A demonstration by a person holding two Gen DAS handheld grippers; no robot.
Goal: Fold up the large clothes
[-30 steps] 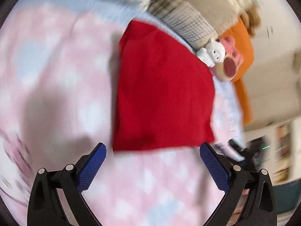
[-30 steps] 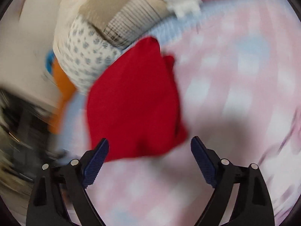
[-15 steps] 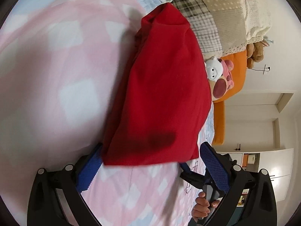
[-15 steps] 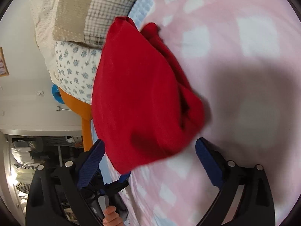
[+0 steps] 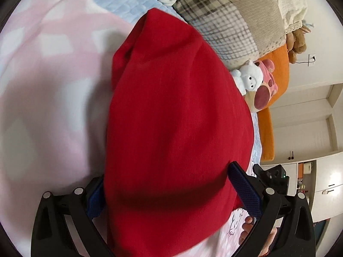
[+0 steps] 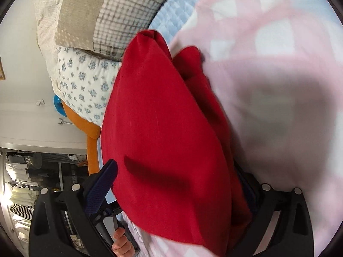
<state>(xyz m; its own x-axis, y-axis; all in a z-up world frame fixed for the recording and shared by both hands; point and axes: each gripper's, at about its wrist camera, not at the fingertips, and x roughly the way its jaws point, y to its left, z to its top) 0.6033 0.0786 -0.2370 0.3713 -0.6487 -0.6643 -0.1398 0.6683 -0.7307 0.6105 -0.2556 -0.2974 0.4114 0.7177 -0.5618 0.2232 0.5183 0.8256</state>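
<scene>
Red garment (image 5: 171, 117), folded, lies on the pink blanket (image 5: 53, 85) below the pillows (image 5: 225, 27). Left view: left gripper (image 5: 171, 194) spread wide, near hem between the pads, nothing pinched. Right view: right gripper (image 6: 178, 194), jaws just been opening, now fully apart, garment between them, unclamped. Best to slide both under evenly, grip all layers, keep edges aligned.

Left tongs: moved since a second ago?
Yes. Left tongs closed in on the red garment, now straddling its near edge; patchwork pillow looms larger.
</scene>
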